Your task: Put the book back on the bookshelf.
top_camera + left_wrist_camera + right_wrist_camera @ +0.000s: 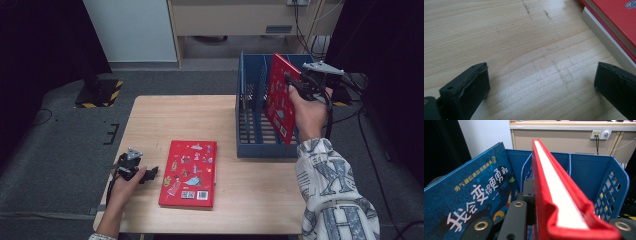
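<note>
Your right tongs (295,85) are pinching a red book (277,97) by its edge and hold it upright over the blue rack (250,145), which stands at the far right part of the tabletop (150,120). In the high view the lower edge of this book is inside the rack, between the blue dividers, and its top corner rises above the rack's back wall. In the right gripper view you look along the white page edge of the red book (554,185), with the jaws pressed on its two covers. Just to the left of it a blue book (471,197) leans in the next slot, tilted away, so on that side there is little free room. On the other side the slot is open up to the perforated blue wall (609,190).

Your right hand (307,112) is raised above the rack's right side, with the wrist bent and the patterned sleeve (330,195) coming from the near right edge.

Your left tongs (150,173) are spread wide and rest low on the tabletop near its left front corner. A second red book (189,173) lies flat just beside them; in the left gripper view its page edge (604,37) is near the right jaw but apart from it. Bare wood lies between the jaws.
</note>
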